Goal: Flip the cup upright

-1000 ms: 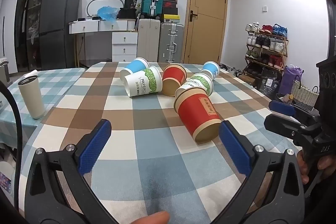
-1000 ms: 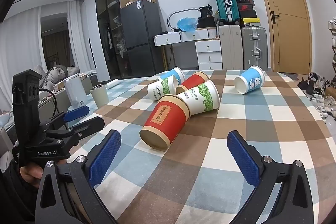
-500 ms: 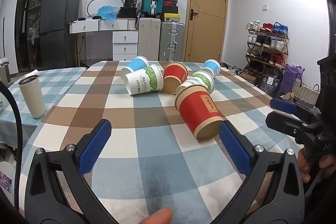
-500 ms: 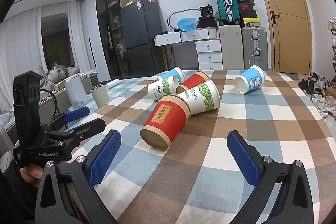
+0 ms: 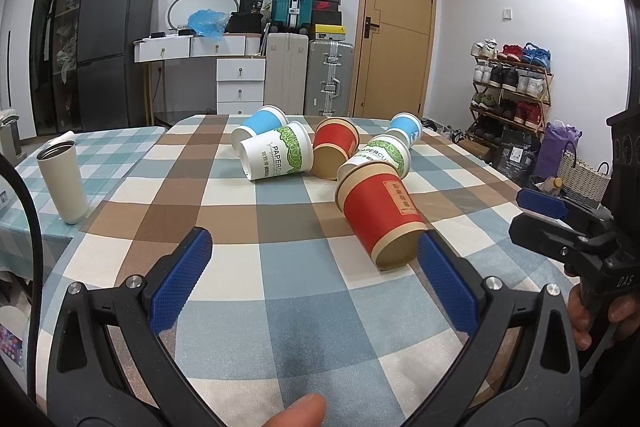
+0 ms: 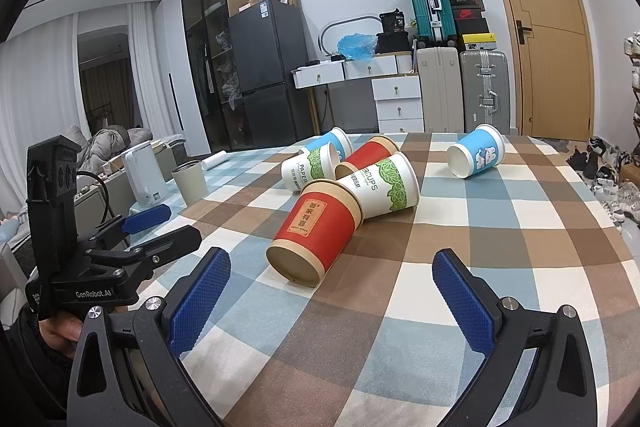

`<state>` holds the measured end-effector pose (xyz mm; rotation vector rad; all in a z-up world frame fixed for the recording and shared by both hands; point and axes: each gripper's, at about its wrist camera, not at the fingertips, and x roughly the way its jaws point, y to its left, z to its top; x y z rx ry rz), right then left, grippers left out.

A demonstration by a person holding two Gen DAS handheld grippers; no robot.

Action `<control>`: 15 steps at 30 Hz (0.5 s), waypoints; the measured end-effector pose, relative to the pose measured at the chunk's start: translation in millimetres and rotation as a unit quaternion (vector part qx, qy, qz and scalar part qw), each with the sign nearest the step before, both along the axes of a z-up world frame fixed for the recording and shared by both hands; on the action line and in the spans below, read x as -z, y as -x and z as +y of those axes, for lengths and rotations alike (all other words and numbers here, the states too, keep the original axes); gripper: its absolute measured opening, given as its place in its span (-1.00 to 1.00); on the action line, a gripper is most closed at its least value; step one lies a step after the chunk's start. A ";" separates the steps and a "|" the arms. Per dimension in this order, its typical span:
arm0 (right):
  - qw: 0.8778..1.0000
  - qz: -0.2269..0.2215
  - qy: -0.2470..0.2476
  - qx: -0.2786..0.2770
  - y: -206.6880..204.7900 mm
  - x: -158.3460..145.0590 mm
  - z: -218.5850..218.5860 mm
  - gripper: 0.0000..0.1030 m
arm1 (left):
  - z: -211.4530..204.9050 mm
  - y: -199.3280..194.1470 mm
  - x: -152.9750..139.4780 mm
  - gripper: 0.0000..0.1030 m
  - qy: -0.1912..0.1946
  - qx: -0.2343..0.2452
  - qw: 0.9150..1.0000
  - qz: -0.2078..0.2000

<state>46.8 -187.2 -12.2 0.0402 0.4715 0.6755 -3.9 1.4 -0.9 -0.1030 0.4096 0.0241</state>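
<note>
I see the nearest red cup (image 5: 382,217) on its side on the checked surface (image 5: 280,307), w/ other tipped cups behind; left tool (image 5: 314,281) & right tool (image 6: 332,301) both spread wide (nothing gripped).

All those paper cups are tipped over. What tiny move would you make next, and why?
Probably ease the right gripper forward toward the nearest red cup. That cup lies on its side with its base toward the open gripper, closest of the pile on the checkered tablecloth.
</note>
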 end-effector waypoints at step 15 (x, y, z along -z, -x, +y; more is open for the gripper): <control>1.000 0.002 -0.001 0.001 1.2 -1.0 0.1 1.00 | 7.1 0.4 3.0 0.98 -0.004 0.003 1.000 -0.004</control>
